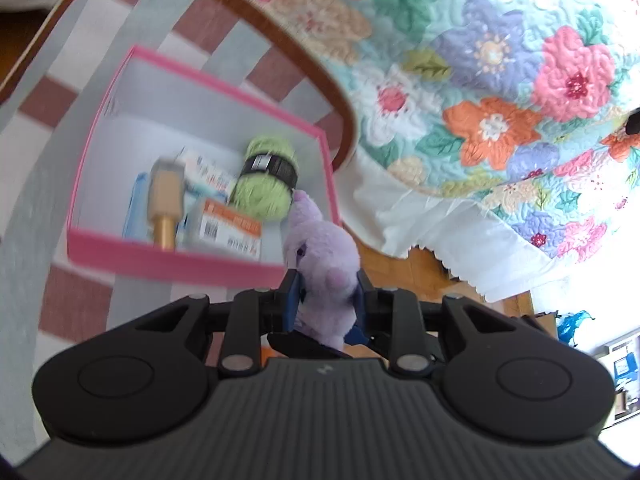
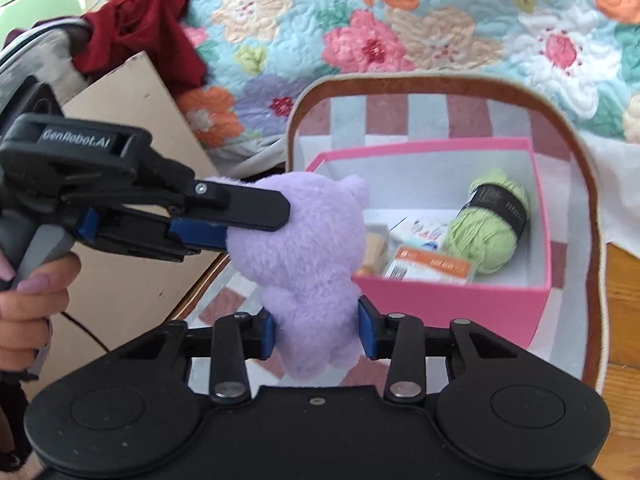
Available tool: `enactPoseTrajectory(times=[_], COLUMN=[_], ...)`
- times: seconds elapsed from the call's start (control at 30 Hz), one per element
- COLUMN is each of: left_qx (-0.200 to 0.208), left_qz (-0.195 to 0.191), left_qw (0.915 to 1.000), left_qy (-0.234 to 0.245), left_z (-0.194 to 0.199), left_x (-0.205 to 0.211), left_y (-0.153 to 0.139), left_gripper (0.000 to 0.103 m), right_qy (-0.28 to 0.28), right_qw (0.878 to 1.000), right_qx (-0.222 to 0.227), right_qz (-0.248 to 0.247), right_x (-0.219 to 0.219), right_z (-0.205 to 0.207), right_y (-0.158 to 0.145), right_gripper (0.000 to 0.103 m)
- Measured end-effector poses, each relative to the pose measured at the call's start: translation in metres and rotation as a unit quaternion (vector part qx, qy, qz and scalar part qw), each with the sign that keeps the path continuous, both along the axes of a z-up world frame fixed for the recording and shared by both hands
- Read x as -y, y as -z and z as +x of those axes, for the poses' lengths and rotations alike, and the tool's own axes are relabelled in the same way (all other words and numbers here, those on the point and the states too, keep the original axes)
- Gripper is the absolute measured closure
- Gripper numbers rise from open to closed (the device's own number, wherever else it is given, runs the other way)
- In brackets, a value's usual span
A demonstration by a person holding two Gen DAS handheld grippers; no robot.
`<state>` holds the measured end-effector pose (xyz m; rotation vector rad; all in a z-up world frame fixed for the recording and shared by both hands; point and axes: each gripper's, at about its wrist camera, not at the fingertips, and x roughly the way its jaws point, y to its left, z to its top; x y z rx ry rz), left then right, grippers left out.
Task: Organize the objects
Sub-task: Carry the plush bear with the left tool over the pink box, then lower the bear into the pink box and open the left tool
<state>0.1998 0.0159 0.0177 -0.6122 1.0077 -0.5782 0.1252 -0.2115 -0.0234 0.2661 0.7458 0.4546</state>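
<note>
both tools — left tool [image 2: 256, 226], right tool [image 2: 316, 334] — clenched on purple plush [image 2: 304, 248], above checked tray [image 2: 576, 312] by floral quilt [image 2: 400, 20]

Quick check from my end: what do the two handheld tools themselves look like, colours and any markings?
Both are matte black with blue pads on the fingers. The left tool has a grey handle, white "GenRobot.AI" lettering on its body and a thin black cable below; the hand on it has pale pink nails. The right tool shows a ribbed black base with round pivot discs.

The purple plush toy [image 2: 304, 264] is hiding most of the gold bottle [image 2: 374, 246]; motion blur is smearing the box labels [image 1: 230, 226] beyond reading
</note>
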Motion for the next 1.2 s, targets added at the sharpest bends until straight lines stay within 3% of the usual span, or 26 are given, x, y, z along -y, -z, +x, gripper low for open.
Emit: enactPoseTrajectory(times=[0.2, 0.33, 0.5, 0.6, 0.83, 0.9, 0.93, 1.0, 1.13, 1.2], left_qx=[0.026, 0.028, 0.0, -0.038, -0.057, -0.05, -0.04, -0.02, -0.035, -0.026], left_qz=[0.012, 0.041, 0.077, 0.069, 0.099, 0.13, 0.159, 0.197, 0.167, 0.192], left_qw=[0.9995, 0.9983, 0.9957, 0.9958, 0.9913, 0.9867, 0.9816, 0.973, 0.9807, 0.978], left_qy=[-0.013, -0.03, -0.052, -0.047, -0.065, -0.083, -0.099, -0.118, -0.096, -0.078], left_z=[0.038, 0.077, 0.129, 0.154, 0.164, 0.162, 0.159, 0.153, 0.14, 0.132], left_x=[0.009, 0.014, 0.017, 0.017, 0.028, 0.026, 0.023, 0.016, -0.001, 0.001], left_y=[-0.032, -0.033, 0.002, 0.035, 0.083, 0.088, 0.089, 0.092, 0.098, 0.094], left_gripper=[0.075, 0.075, 0.074, 0.074, 0.075, 0.07, 0.064, 0.063, 0.063, 0.064], right_qy=[0.03, 0.045, 0.063, 0.068, 0.054, 0.018, 0.006, 0.0, -0.013, -0.003], right_qw=[0.996, 0.994, 0.992, 0.989, 0.975, 0.969, 0.964, 0.954, 0.966, 0.974], right_qx=[0.014, 0.004, -0.038, -0.057, -0.07, -0.05, -0.035, -0.028, -0.037, -0.039], right_qz=[-0.078, -0.104, -0.104, -0.122, -0.202, -0.24, -0.264, -0.297, -0.255, -0.221], right_x=[-0.011, -0.019, -0.028, -0.033, -0.039, -0.047, -0.051, -0.056, -0.049, -0.043], right_z=[0.042, 0.081, 0.126, 0.14, 0.155, 0.154, 0.15, 0.144, 0.134, 0.129], right_y=[-0.04, -0.044, -0.02, -0.001, 0.041, 0.049, 0.05, 0.055, 0.049, 0.042], right_gripper=[0.062, 0.063, 0.066, 0.066, 0.066, 0.064, 0.061, 0.055, 0.054, 0.049])
